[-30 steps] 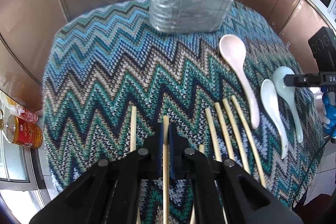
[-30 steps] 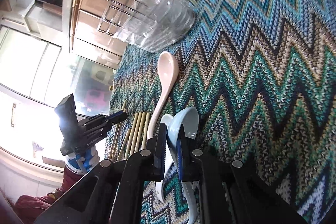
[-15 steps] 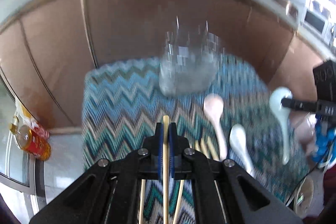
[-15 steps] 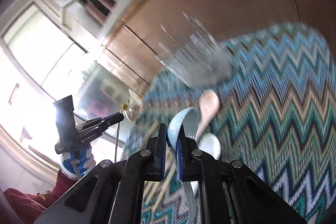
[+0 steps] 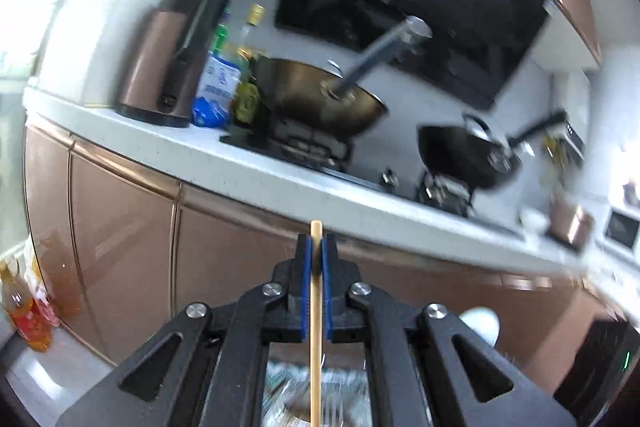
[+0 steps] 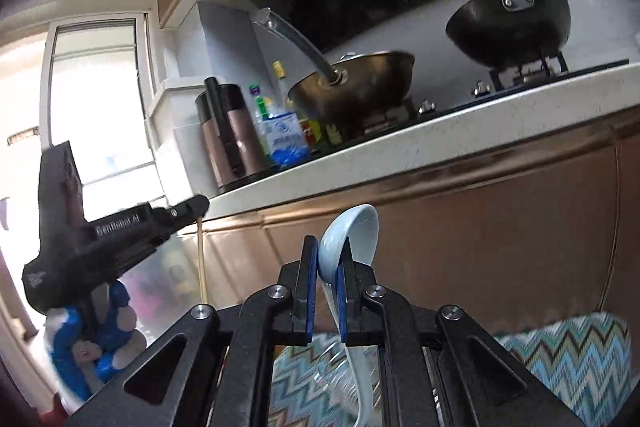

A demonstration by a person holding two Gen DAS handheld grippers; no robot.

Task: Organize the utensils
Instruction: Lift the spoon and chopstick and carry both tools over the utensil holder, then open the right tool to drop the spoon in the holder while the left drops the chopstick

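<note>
My left gripper (image 5: 316,257) is shut on a wooden chopstick (image 5: 316,327) that stands upright between the blue pads, its top just above the jaws. Below it a blurred clear holder (image 5: 316,399) shows. My right gripper (image 6: 328,267) is shut on a pale blue ceramic spoon (image 6: 352,239), bowl up, handle hanging down over the clear utensil holder (image 6: 340,383). In the right wrist view the left gripper (image 6: 196,207) is at the left with the chopstick (image 6: 202,259) hanging from it. A spoon bowl (image 5: 480,323) shows at the lower right of the left wrist view.
The zigzag cloth (image 6: 568,359) covers the table below. Ahead are brown cabinets (image 5: 120,227) under a white counter (image 5: 280,175) with a brass wok (image 5: 320,99), a black pan (image 5: 468,155), bottles (image 5: 240,67) and a brown kettle (image 5: 160,55). Oil bottles (image 5: 24,315) stand at the left.
Both grippers have lifted from the cloth and tilted up, carrying the chopstick and the blue spoon. The views now face the counter, with the clear holder beneath the grippers.
</note>
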